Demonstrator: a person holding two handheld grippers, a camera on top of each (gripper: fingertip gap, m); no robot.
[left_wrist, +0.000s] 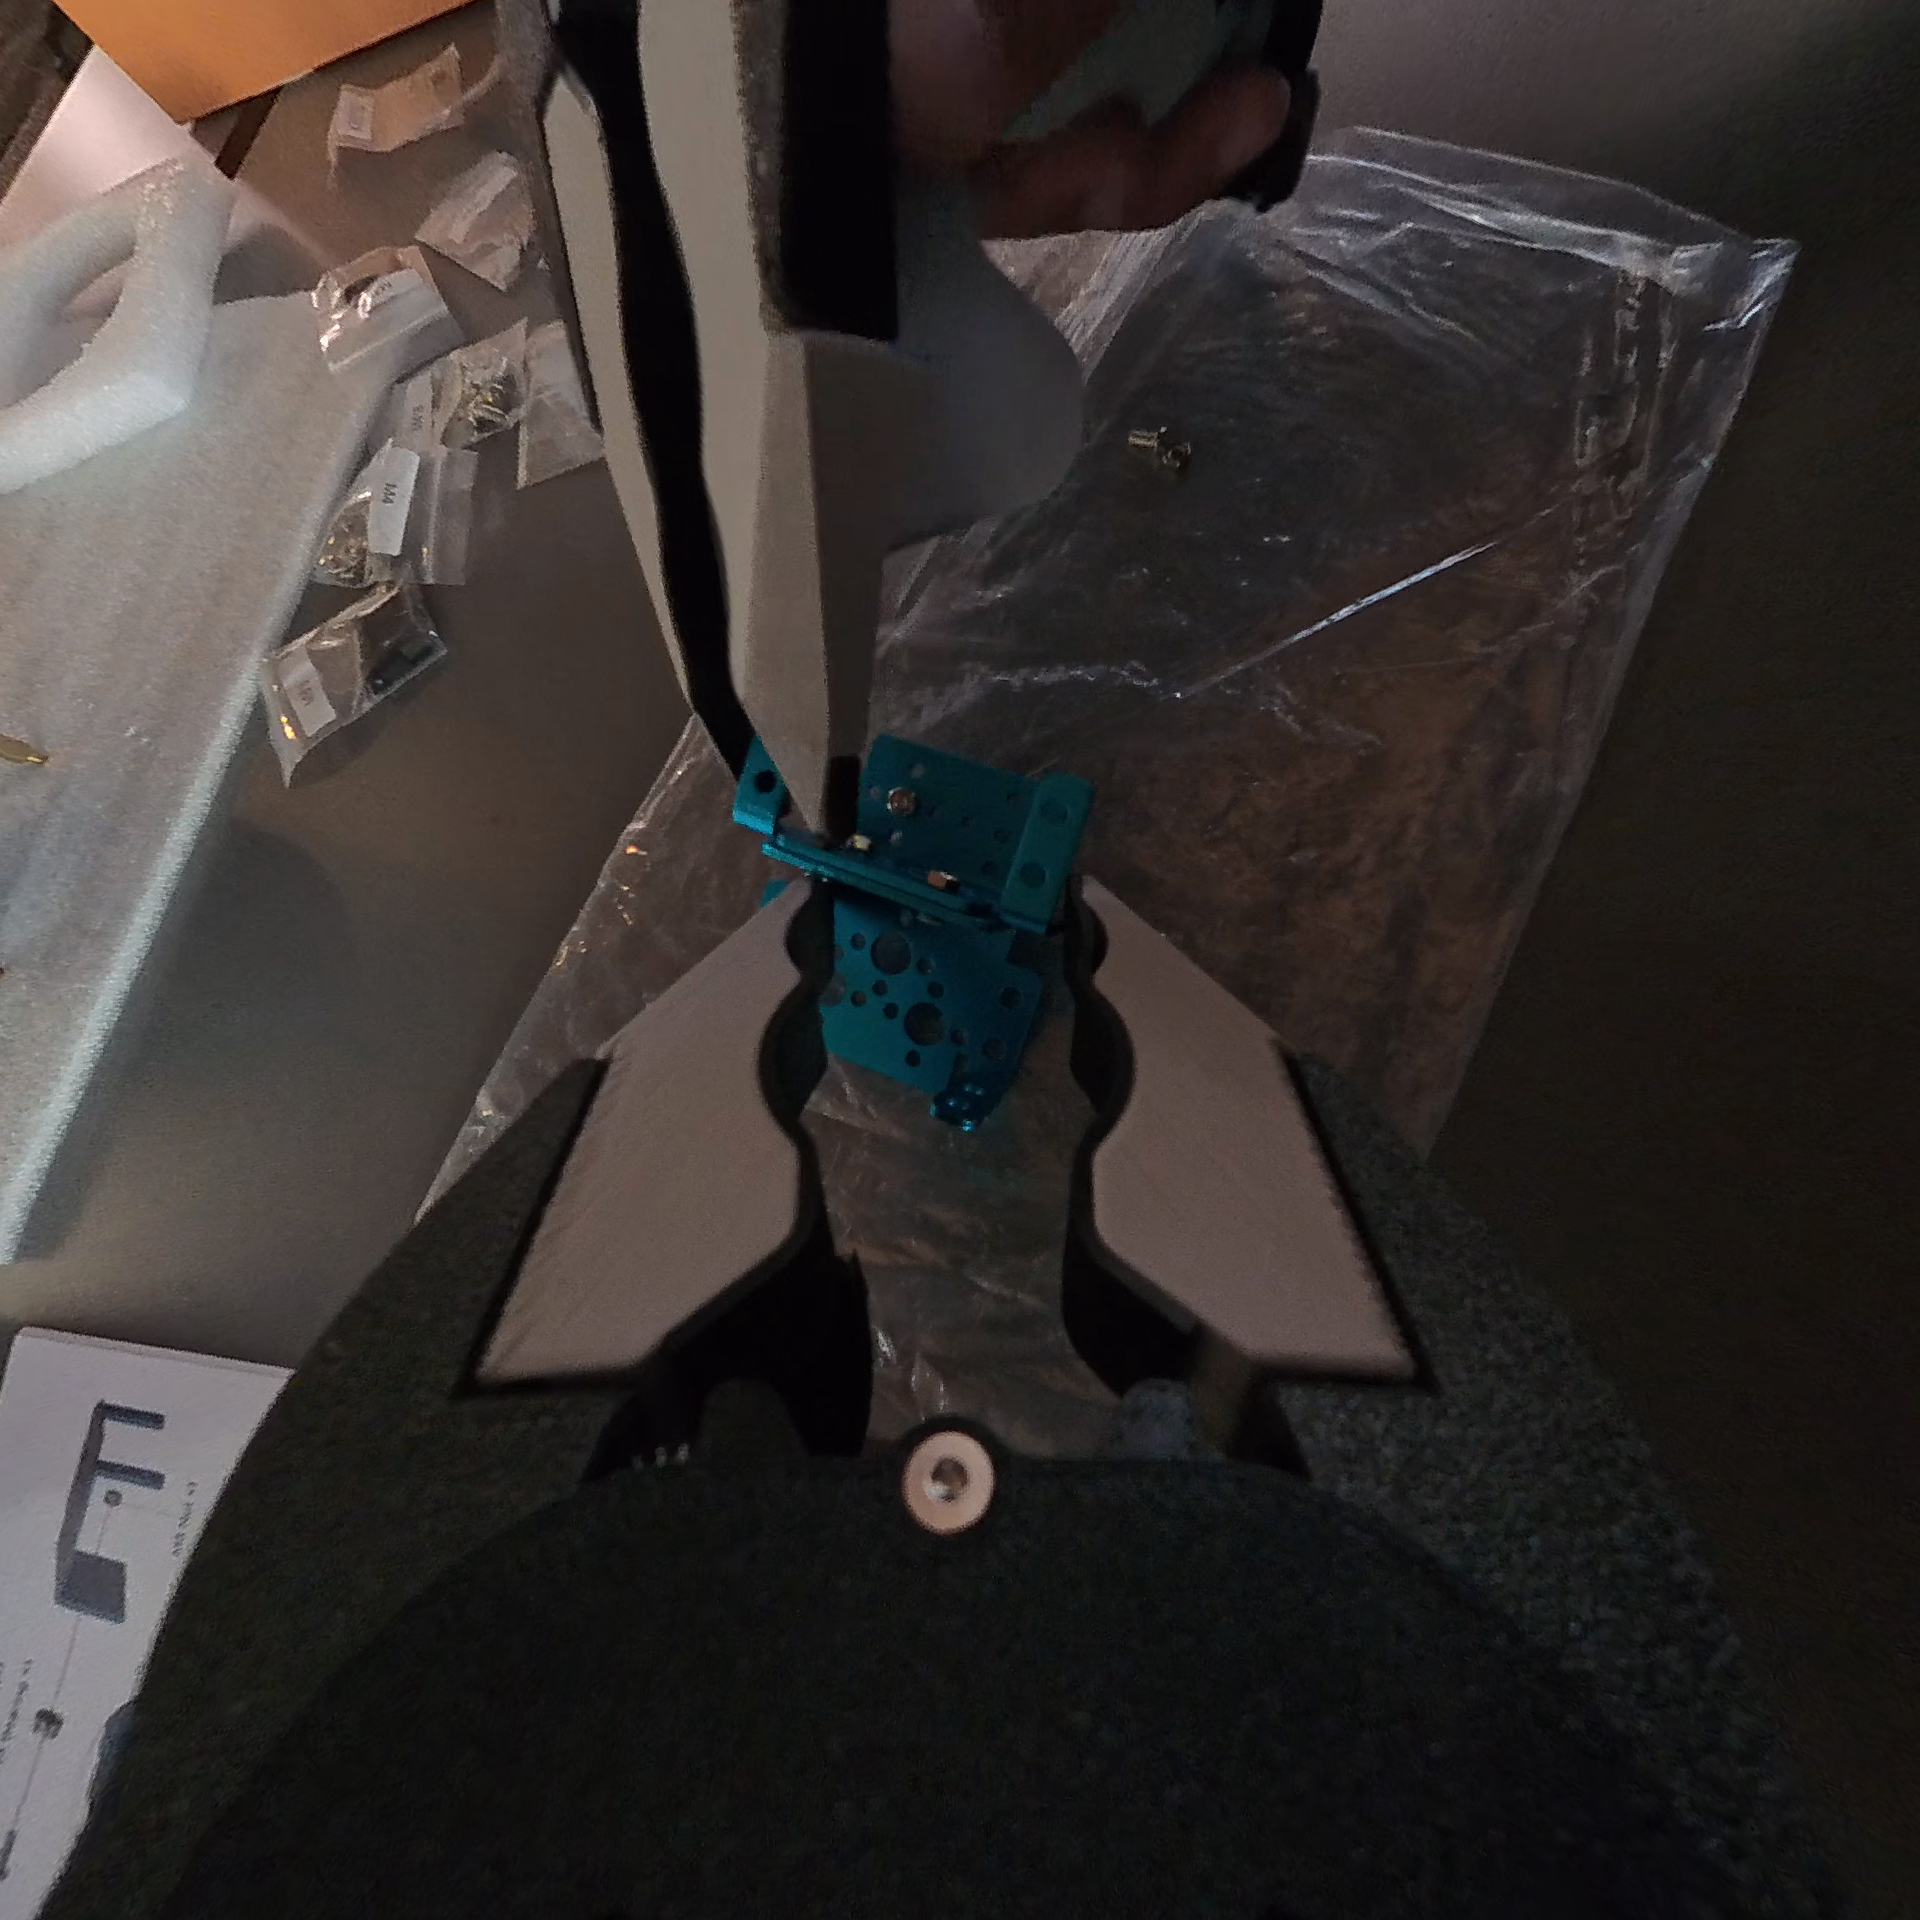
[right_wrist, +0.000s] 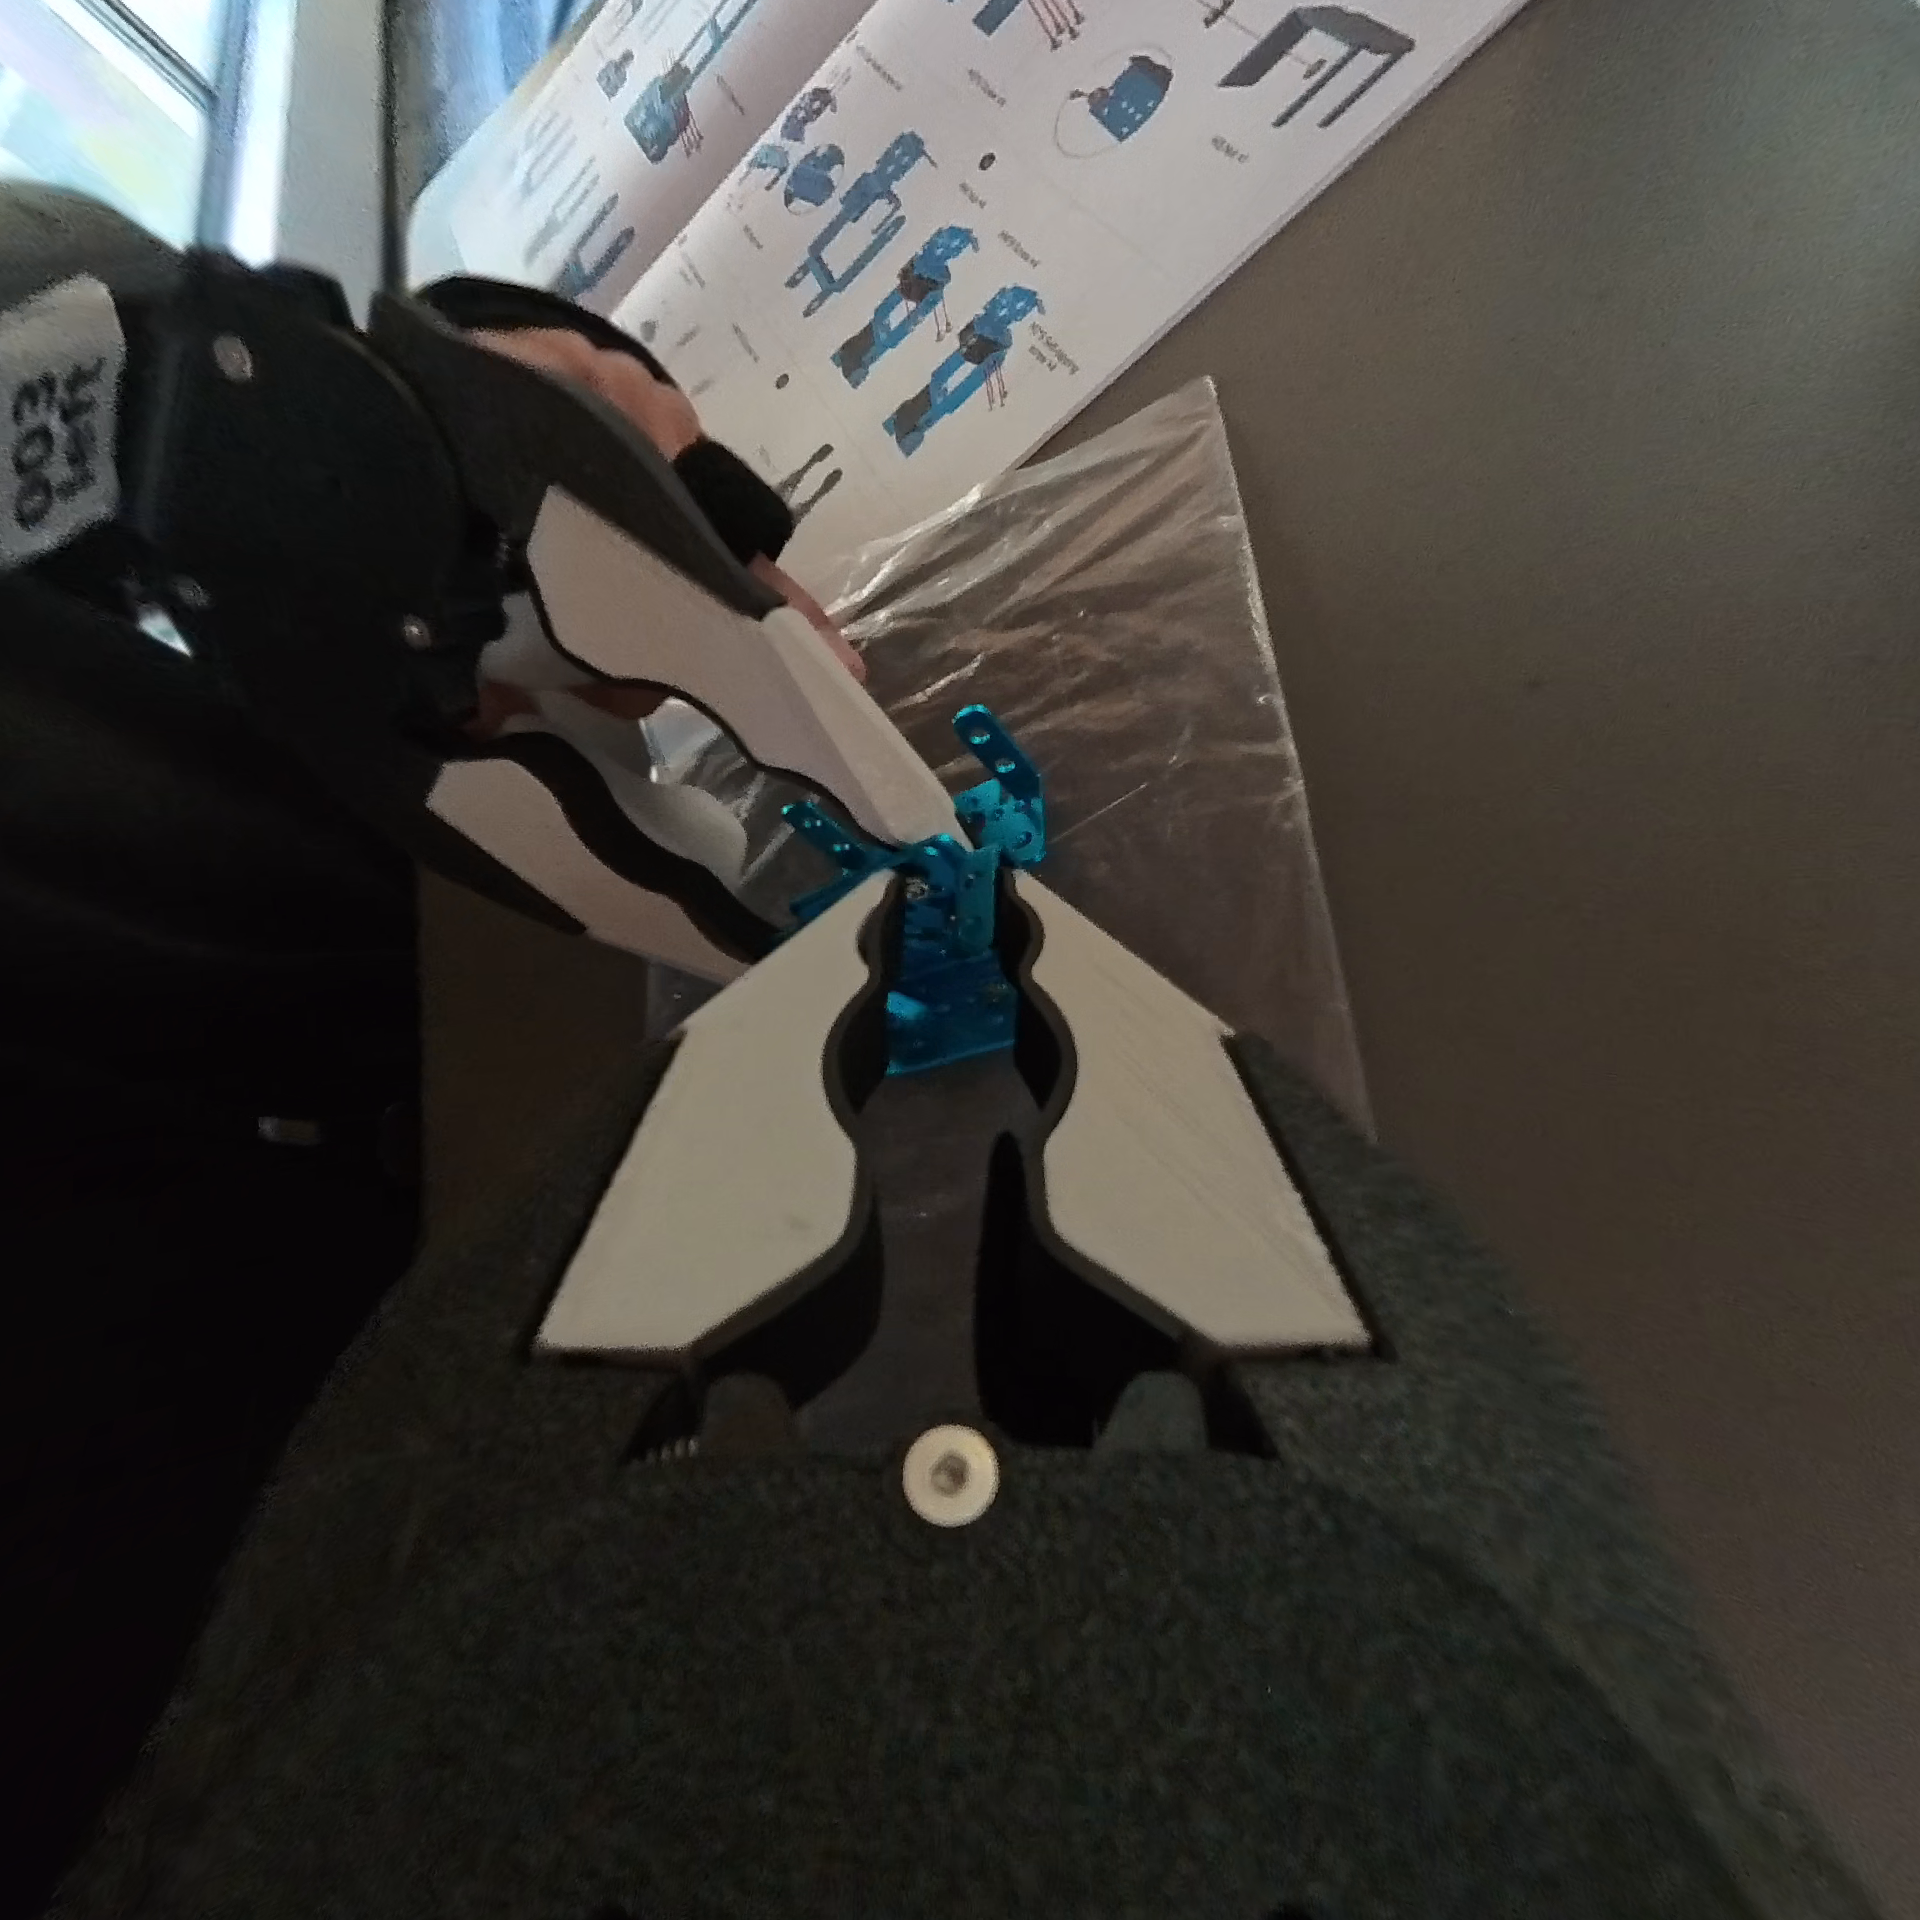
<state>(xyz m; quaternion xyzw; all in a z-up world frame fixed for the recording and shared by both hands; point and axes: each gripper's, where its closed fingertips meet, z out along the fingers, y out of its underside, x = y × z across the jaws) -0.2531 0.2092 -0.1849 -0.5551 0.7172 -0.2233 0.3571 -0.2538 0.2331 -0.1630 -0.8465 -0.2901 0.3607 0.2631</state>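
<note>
Left wrist view puts the blue anodised metal bracket assembly with its many round holes (left_wrist: 914, 914) right at the tips of my left gripper (left_wrist: 940, 904). My two white fingers (left_wrist: 665, 1174) are drawn in close and pinch the lower perforated plate between them. From above, my right gripper (left_wrist: 805, 774) comes down onto the same assembly, its tips against the upper left flange; whether they clamp it I cannot tell from this side.

Off to my left lie a white foam block (left_wrist: 94, 332), roughly ten small clear plastic bags of hardware (left_wrist: 395, 312), too overlapped to count surely, and one white printed instruction sheet (left_wrist: 94, 1538) at the lower corner. Under the bracket spreads one large crinkled clear plastic bag (left_wrist: 1351, 623) on the dark grey tabletop (left_wrist: 1714, 935), with two small brass screws (left_wrist: 1158, 447) lying on it ahead and to the right.

Right wrist view shows my right gripper (right_wrist: 940, 883) with its white fingers (right_wrist: 748, 1153) narrowed around the blue bracket assembly (right_wrist: 945, 987), which sits between the tips and is pinched there. My left gripper (right_wrist: 925, 831) enters from the left, held by a hand in a black fingerless glove (right_wrist: 665, 416), its tips meeting the bracket's top. Beyond it lie the white instruction sheet (right_wrist: 935, 208) and the clear bag (right_wrist: 1122, 644).
</note>
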